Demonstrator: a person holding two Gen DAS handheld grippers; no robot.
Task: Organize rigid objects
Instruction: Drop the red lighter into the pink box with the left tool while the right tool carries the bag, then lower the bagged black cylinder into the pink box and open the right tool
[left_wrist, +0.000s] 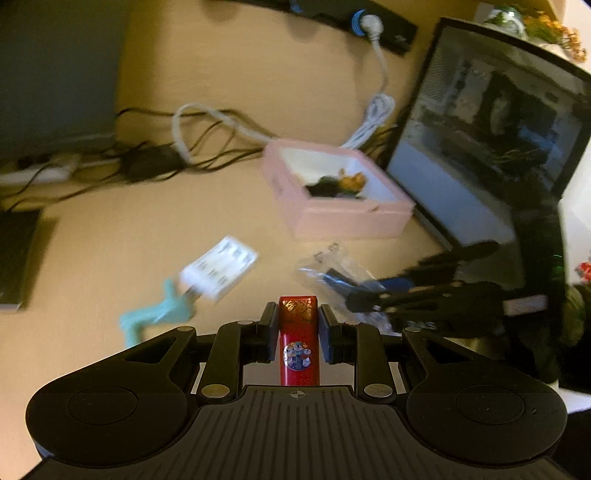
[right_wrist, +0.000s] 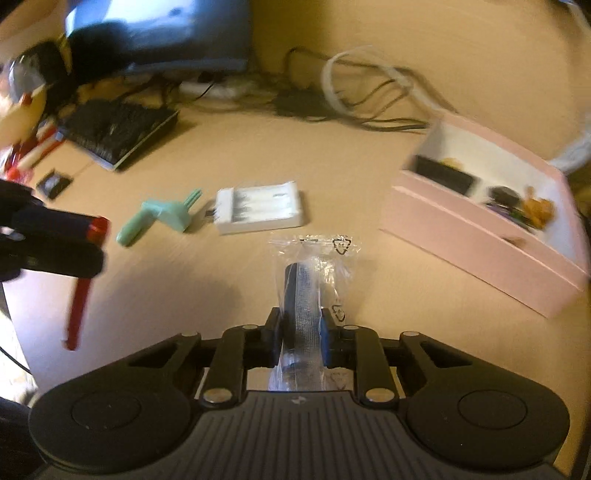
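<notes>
On a tan desk (right_wrist: 221, 295), a two-handed tidy-up is mid-carry. At the left, the left gripper (left_wrist: 298, 325) is clenched on a slim red lighter (left_wrist: 298, 339) with a round sticker, lifted clear of the surface; seen from the right wrist, it hangs at about nine o'clock. Ahead of it, toward eleven o'clock, a mint-green plastic handle (left_wrist: 155, 314) lies touching a white battery charger (left_wrist: 219, 267), both still loose. At centre, the right gripper (right_wrist: 301, 332) grips a dark cylindrical item sealed in a clear plastic bag (right_wrist: 310, 273). At the right, at about two o'clock, the open pink box (right_wrist: 480, 236) already holds a black case and some small figures. The step in hand appears to be bringing both held pieces to that box; the next move likely calls for swinging each over the near wall and letting go in turn. A tangle of cables (left_wrist: 207, 147) behind the box and a laptop screen (left_wrist: 480, 147) close beside it crowd the approach.
</notes>
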